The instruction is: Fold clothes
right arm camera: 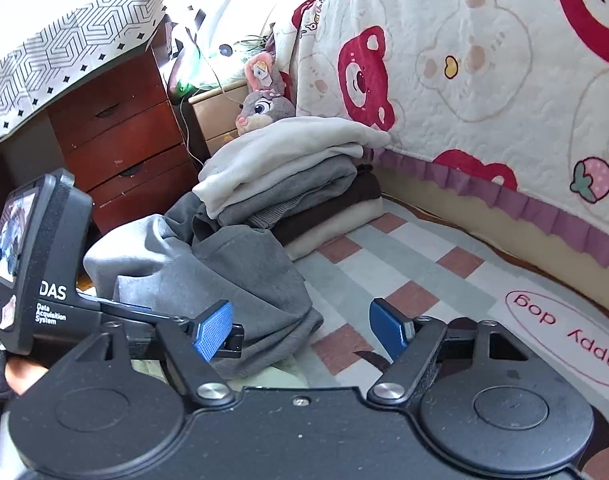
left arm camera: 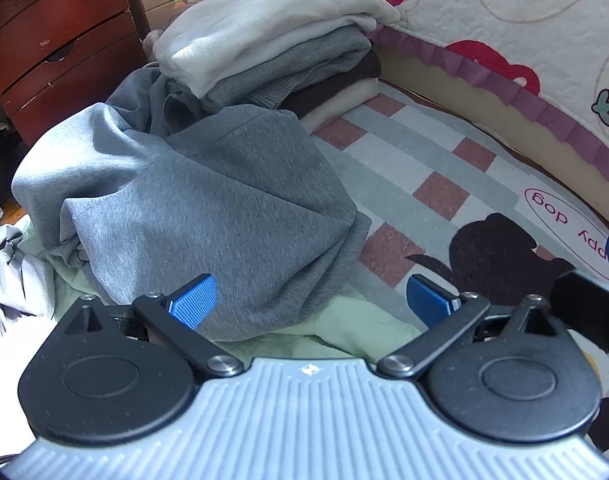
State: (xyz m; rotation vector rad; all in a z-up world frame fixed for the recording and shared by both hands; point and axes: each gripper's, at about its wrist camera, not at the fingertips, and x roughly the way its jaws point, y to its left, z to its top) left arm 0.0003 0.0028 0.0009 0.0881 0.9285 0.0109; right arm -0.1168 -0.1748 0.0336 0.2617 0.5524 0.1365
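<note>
A crumpled grey sweatshirt (left arm camera: 208, 208) lies in a heap on the checked floor mat (left arm camera: 424, 160); it also shows in the right wrist view (right arm camera: 240, 276). A pale green garment (left arm camera: 344, 332) lies under its near edge. My left gripper (left arm camera: 312, 300) is open and empty, just in front of the grey heap, above the green garment. My right gripper (right arm camera: 304, 332) is open and empty, near the heap's right edge. The left gripper's body (right arm camera: 40, 264) shows at the left of the right wrist view. A stack of folded clothes (left arm camera: 272, 52) sits behind the heap.
A bed with a bear-print quilt (right arm camera: 484, 80) borders the mat on the right. A red-brown drawer cabinet (left arm camera: 60, 40) stands at the back left. A grey plush rabbit (right arm camera: 264, 108) sits behind the stack. White-grey clothing (left arm camera: 12, 272) lies at the left.
</note>
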